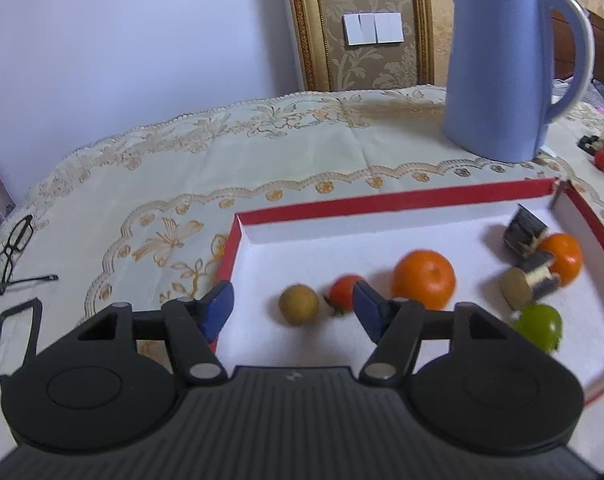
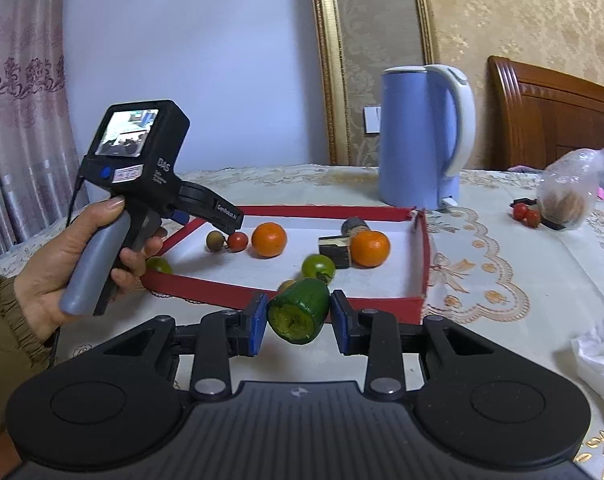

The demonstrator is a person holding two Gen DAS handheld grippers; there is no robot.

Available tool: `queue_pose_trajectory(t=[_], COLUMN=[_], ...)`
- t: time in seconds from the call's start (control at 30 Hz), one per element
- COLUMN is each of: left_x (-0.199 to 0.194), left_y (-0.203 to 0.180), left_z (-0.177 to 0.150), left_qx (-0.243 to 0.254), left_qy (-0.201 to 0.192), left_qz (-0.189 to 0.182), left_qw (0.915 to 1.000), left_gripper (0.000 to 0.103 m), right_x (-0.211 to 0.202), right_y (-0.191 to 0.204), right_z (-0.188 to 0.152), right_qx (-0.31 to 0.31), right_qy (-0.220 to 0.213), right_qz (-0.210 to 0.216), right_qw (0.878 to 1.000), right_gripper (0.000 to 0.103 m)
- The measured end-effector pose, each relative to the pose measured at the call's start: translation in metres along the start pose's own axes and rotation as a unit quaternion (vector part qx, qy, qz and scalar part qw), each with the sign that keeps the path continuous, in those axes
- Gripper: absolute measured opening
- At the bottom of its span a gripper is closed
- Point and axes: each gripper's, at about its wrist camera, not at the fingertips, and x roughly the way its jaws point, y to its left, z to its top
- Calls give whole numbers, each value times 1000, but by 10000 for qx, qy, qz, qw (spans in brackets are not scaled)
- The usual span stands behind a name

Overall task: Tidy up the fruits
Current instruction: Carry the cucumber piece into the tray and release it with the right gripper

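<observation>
A red-rimmed tray (image 1: 382, 202) with a white floor holds two oranges (image 1: 424, 278) (image 1: 564, 258), a green tomato (image 1: 540, 326), a red tomato (image 1: 344, 290) and a small brown fruit (image 1: 298, 304). My left gripper (image 1: 293, 311) is open over the tray's left end; the brown fruit lies loose between its blue pads. From the right wrist view, a hand holds that left gripper (image 2: 233, 222) above the red tomato (image 2: 237, 241). My right gripper (image 2: 298, 326) is shut on a green fruit (image 2: 299, 312), just in front of the tray's near rim (image 2: 374, 304).
A blue kettle (image 1: 506, 68) stands behind the tray. Dark blocks (image 1: 522, 232) and a cork-like disc (image 1: 516, 288) lie inside it. Glasses (image 1: 11, 256) rest at the far left. A plastic bag (image 2: 566, 196) and red tomatoes (image 2: 526, 212) sit to the right, with another green tomato (image 2: 159, 265) in the tray's near-left corner.
</observation>
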Motion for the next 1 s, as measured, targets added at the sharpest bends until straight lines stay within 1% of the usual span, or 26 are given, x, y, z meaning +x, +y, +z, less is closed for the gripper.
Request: queue_pose_trajectory(t=[0.1,0.17,0.2,0.3,0.4,0.47,0.6,0.73,1.0], left_x=[-12,-21,-25,-37,-47,-52,-59,-64,-66], left_y=[1,2,3,5,6,7,10,14,18], left_z=[-7,-11,-14,-23,-32,-39,-51,-60,-73], left_qx=[-1,-21,-46,-112,-148,-180,-197,-247,-271], left_qy=[-30,-81,-110,-148,-165,-141,-139,-140,-78], left_qz=[-65,-82,-98,-143,-190,-215,-215,-281,-338], left_qw=[10000,9999,9999,9997,9996,9995,9995,9992,9990], left_gripper=[71,78,80,89,91,96,98,103,103], right_x=[9,13,16,26,40,52,77,96,127], right_y=[2,3,4,5,6,6,7,10,15], right_z=[3,7,9,19,30,37,52,60,70], right_qx=[-34,-69,-89,-163,-245,-286,-302,-299,-292], right_qy=[34,39,31,25,41,58,125,175,322], right_qz=[10,7,-7,-15,-40,-66,-130,-174,-271], right_qw=[10000,10000,10000,9999,9997,9996,9994,9992,9987], right_gripper=[33,33,33,33,33,33,33,33,33])
